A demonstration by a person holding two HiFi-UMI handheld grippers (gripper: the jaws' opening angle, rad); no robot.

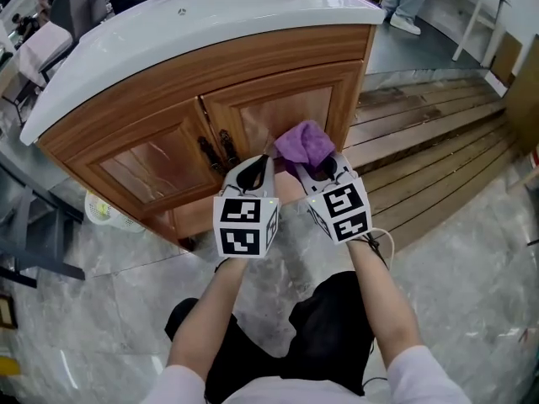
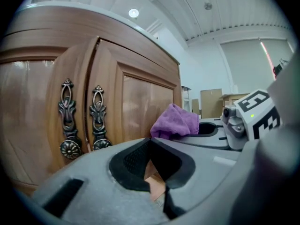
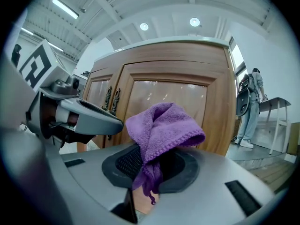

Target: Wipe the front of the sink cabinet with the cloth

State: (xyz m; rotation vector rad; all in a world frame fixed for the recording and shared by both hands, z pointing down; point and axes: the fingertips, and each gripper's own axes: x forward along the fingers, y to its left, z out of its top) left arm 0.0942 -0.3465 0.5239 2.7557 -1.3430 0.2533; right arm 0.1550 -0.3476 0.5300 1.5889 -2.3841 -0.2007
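Right gripper [image 3: 149, 170] clenches the purple cloth [image 3: 161, 125] at frame centre, its tips buried in the folds, near the cabinet door [image 1: 286, 108]. Left gripper [image 2: 150, 142] is pinched together, empty; its view shows the ornate handles [image 2: 68, 121] most clearly.

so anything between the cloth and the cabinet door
Nothing: in the right gripper view the cloth, held by the right gripper, has only the bare cabinet door behind it. Contact can't be told.

Right gripper [image 3: 149, 182] clamps purple cloth [image 3: 161, 130] near cabinet door [image 3: 168, 97].
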